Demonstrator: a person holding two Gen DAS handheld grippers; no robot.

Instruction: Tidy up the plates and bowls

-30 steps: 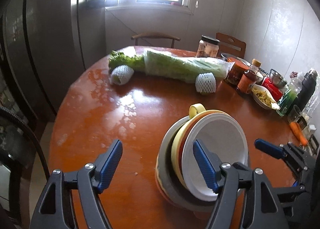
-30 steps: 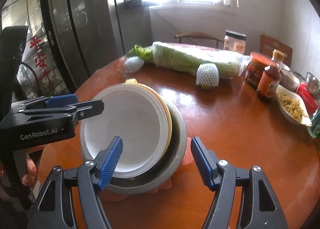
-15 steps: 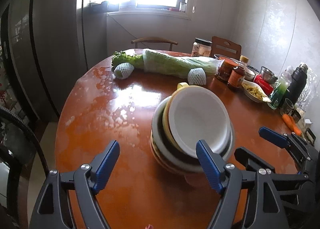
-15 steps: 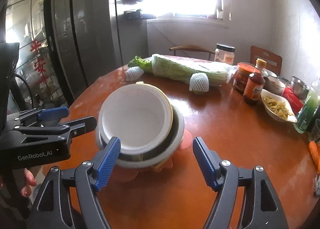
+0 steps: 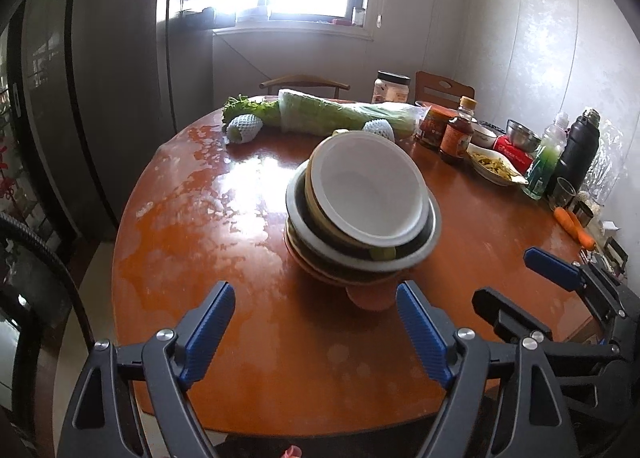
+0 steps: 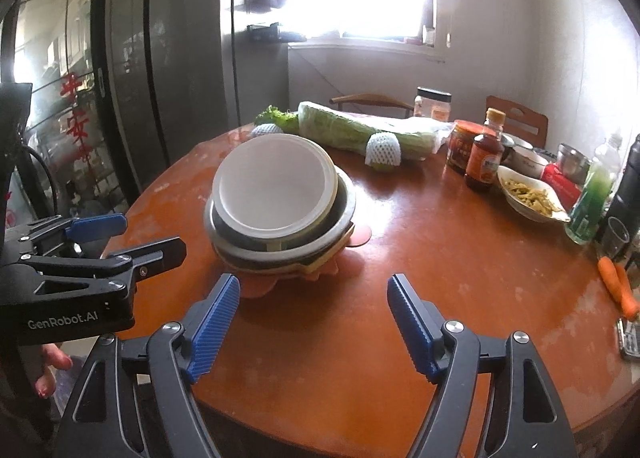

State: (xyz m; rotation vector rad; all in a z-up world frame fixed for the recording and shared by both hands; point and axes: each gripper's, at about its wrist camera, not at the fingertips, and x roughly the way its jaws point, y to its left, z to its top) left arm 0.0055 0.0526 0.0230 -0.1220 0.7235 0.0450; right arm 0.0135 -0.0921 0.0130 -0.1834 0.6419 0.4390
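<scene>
A stack of dishes stands on the round orange table (image 5: 192, 226): a white bowl (image 5: 372, 194) on top, nested in a yellow bowl and a metal bowl (image 5: 434, 226), with orange and pink plates (image 5: 368, 298) underneath. My left gripper (image 5: 312, 294) hangs just short of the stack, its jaws opening with nothing between them. In the right wrist view the white bowl (image 6: 276, 186) and stack sit ahead and to the left of my right gripper (image 6: 313, 286), which is open and empty. The left gripper (image 6: 120, 242) shows at that view's left edge.
A wrapped cabbage (image 5: 340, 114) and netted fruit (image 5: 244, 128) lie at the far side. Jars, a sauce bottle (image 5: 456, 134), a dish of food (image 5: 494, 168), a green bottle, a black flask (image 5: 576, 154) and a carrot (image 5: 574, 224) crowd the right. A dark fridge (image 6: 168, 58) stands left.
Both grippers have drawn back from the stack of dishes and their jaws have widened. The stack stays on the table, now farther ahead in both views.
</scene>
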